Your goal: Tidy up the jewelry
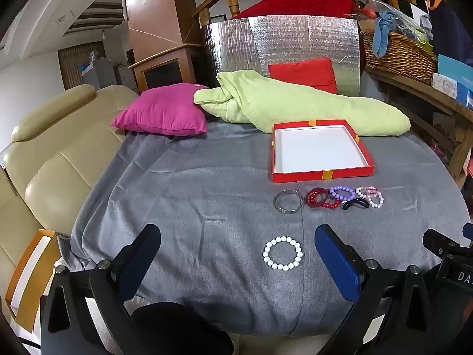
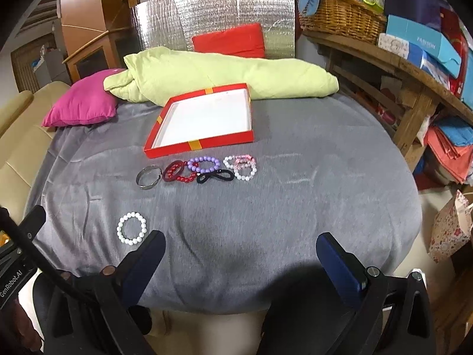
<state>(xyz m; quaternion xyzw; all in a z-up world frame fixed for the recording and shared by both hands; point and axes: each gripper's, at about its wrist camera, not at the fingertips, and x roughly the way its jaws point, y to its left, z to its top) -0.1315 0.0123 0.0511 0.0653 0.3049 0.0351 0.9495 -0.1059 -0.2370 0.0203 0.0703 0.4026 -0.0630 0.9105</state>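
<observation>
A shallow red box [image 1: 320,175] [image 2: 204,143] with a white inside lies empty on the grey cloth. In front of it lie a silver bangle [image 1: 288,201] [image 2: 148,176], red bead bracelets [image 1: 320,198] [image 2: 177,172], a purple bead bracelet [image 1: 342,193] [image 2: 204,164], a black hair tie [image 1: 354,203] [image 2: 215,176] and white and pink bead bracelets [image 1: 370,196] [image 2: 241,167]. A white bead bracelet [image 1: 283,253] [image 2: 131,227] lies alone, nearer. My left gripper [image 1: 236,244] is open, low over the cloth, with the white bracelet between its fingertips' line. My right gripper [image 2: 241,247] is open and empty, right of that bracelet.
A green blanket [image 1: 295,103] [image 2: 221,74], a pink cushion [image 1: 161,112] [image 2: 81,103] and a red cushion [image 1: 304,72] lie behind the box. A beige sofa [image 1: 59,159] stands at the left. A wooden shelf with a wicker basket [image 2: 340,17] stands at the right.
</observation>
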